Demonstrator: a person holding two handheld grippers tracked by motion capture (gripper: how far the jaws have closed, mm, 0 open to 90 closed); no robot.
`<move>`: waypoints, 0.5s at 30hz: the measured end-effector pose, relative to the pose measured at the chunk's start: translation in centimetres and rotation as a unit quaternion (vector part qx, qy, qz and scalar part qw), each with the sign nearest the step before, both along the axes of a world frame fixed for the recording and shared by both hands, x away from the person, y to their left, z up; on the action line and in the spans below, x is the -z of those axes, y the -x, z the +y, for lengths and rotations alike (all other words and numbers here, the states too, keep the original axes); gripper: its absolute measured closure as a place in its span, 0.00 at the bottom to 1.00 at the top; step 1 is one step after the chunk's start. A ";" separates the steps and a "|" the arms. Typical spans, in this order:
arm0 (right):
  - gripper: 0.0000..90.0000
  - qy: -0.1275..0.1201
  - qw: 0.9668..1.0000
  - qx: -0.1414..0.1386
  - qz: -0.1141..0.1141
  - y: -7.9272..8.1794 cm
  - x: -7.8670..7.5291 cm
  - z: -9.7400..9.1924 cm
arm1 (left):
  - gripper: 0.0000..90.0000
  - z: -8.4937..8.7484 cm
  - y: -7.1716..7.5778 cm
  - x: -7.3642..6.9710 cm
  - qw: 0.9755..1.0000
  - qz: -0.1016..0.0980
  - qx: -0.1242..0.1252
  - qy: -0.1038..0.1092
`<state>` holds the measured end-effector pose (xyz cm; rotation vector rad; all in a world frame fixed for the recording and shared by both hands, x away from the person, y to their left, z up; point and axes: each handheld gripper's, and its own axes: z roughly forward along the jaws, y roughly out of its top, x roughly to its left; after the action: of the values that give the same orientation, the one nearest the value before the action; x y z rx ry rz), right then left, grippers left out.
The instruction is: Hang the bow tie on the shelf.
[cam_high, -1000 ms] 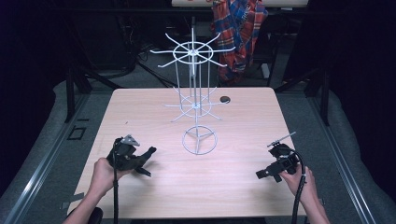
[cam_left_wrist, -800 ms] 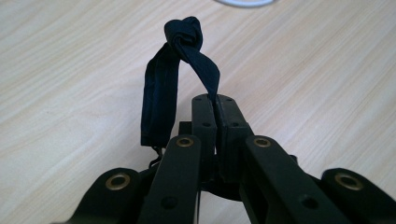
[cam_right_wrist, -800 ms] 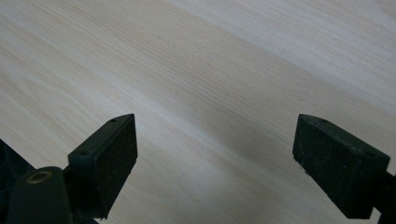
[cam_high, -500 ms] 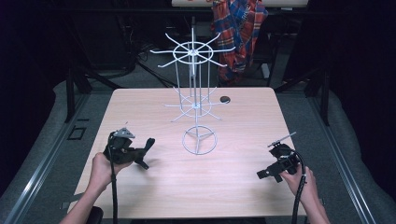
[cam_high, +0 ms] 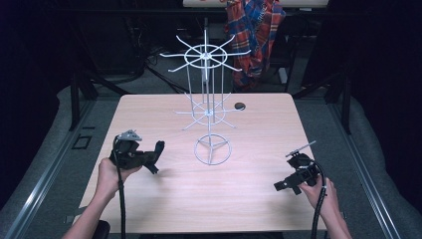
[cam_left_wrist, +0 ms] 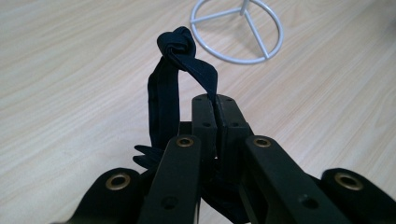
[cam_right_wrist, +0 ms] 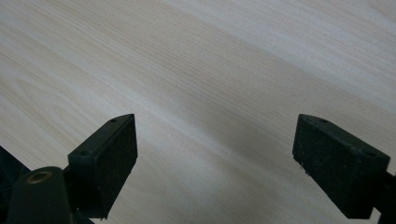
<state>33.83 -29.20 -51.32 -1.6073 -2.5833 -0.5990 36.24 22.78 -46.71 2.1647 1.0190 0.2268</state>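
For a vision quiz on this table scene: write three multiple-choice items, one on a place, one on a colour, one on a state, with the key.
1. Where does the white wire rack stand?
A. mid-table, toward the far edge
B. at the near right corner
C. on the floor

2. What colour is the knotted fabric loop?
A. red
B. white
C. black

3. How do the right gripper jaws stand?
A. shut on the loop
B. open, nothing between
C. shut on the rack

Key: 1 A, its ring base rests mid-table on the wooden table. 2 C, it rises dark from the shut left gripper. 3 B, bare wood shows between them.
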 end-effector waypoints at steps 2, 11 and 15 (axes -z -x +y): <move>0.15 -0.006 1.000 0.012 -0.006 0.1 0.1 0.2 | 0.97 -0.2 -0.2 -0.2 1.000 -0.003 0.000 0.002; 0.15 0.004 1.000 0.006 -0.005 0.1 0.0 0.1 | 0.98 -0.5 -0.9 -1.0 1.000 -0.011 -0.001 0.015; 0.15 0.003 1.000 -0.001 0.000 0.0 -0.1 0.0 | 0.98 -0.8 -1.3 -1.2 1.000 -0.017 -0.004 0.019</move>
<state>33.82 -29.21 -51.23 -1.6068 -2.5889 -0.5929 37.51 22.00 -45.46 2.1158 1.0048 0.2442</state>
